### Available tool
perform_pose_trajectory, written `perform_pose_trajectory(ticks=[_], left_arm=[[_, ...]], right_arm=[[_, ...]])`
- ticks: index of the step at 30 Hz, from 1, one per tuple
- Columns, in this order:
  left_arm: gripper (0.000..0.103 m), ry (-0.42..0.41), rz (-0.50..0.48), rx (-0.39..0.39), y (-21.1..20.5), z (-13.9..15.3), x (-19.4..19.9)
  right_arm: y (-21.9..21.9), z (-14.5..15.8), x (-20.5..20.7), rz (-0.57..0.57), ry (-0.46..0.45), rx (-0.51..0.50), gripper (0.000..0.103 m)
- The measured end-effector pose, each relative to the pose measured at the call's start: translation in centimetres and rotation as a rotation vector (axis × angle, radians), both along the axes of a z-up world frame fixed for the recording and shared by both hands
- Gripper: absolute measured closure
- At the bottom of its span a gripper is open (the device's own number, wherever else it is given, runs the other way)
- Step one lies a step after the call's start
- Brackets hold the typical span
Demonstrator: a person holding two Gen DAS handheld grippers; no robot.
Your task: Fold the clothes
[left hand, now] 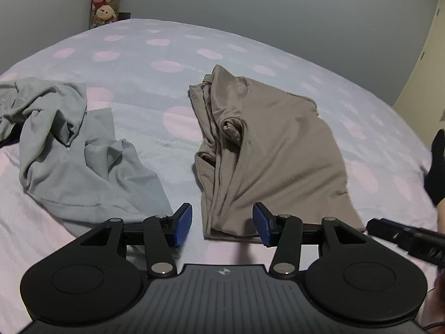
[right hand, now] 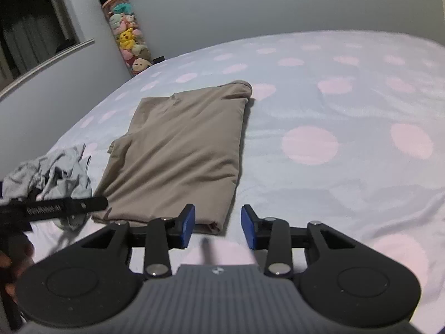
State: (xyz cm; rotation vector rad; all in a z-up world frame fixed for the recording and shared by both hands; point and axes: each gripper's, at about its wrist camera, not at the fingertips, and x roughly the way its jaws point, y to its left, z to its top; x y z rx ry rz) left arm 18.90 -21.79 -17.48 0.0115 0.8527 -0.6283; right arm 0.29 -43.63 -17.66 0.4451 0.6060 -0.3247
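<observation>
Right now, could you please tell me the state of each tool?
Left tool: open, holding nothing, just short of the tan garment.
Right tool: open, holding nothing, at the same garment's near corner.

On the bed [left hand: 144,41], the folded shirt [left hand: 278,153] lies at centre. The crumpled shirt [left hand: 69,153] lies apart at its 9 o'clock. A tube of plush toys [right hand: 128,33] stands behind the bed, at 11 o'clock.
</observation>
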Motion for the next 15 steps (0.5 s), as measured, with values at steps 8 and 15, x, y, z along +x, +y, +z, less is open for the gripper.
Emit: perform_pose_trajectory(ticks=[8, 15], left_arm=[[0.075, 0.049, -0.001, -0.017, 0.0, -0.9, 0.3], [0.097, 0.098, -0.012, -0.102, 0.4, 0.1, -0.1]], right_arm=[[-1.3, -2.3, 1.9, -0.018, -0.015, 0.161, 0.062], [-1.8, -2.3, 2.2, -0.035, -0.058, 0.256, 0.094]])
